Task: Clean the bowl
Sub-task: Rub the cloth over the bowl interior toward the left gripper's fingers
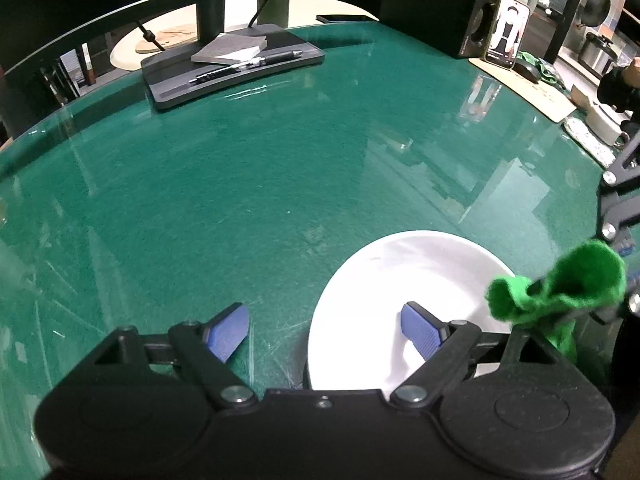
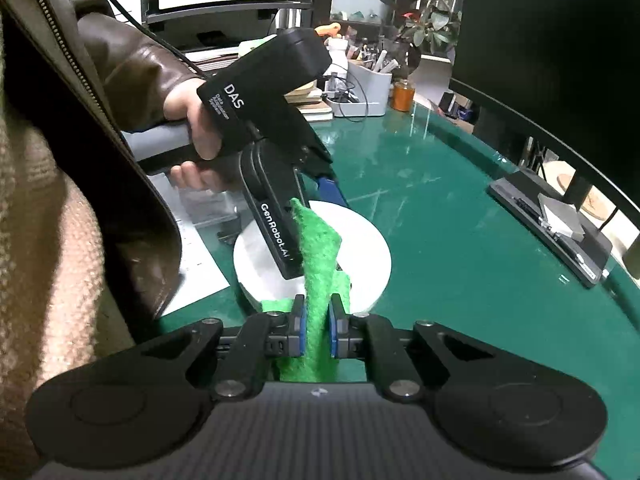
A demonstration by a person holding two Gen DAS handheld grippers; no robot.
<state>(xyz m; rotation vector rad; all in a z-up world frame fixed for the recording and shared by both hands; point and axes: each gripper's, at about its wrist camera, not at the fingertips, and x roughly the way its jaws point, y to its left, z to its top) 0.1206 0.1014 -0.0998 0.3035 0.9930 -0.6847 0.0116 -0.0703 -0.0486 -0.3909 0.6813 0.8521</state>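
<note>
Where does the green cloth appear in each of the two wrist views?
Left wrist view: green cloth at the lower right, beside the white bowl, held in the right gripper.
Right wrist view: low centre, clamped in the right gripper, standing up before the bowl.
Shared landmark: the white bowl.

White bowl (image 1: 400,280) sits upright on my green desk mat, shallow, wide rim, inside looks bare. Green scrub cloth (image 2: 320,264) is crumpled, standing upright over bowl's near rim; can't tell if it's touching.
</note>
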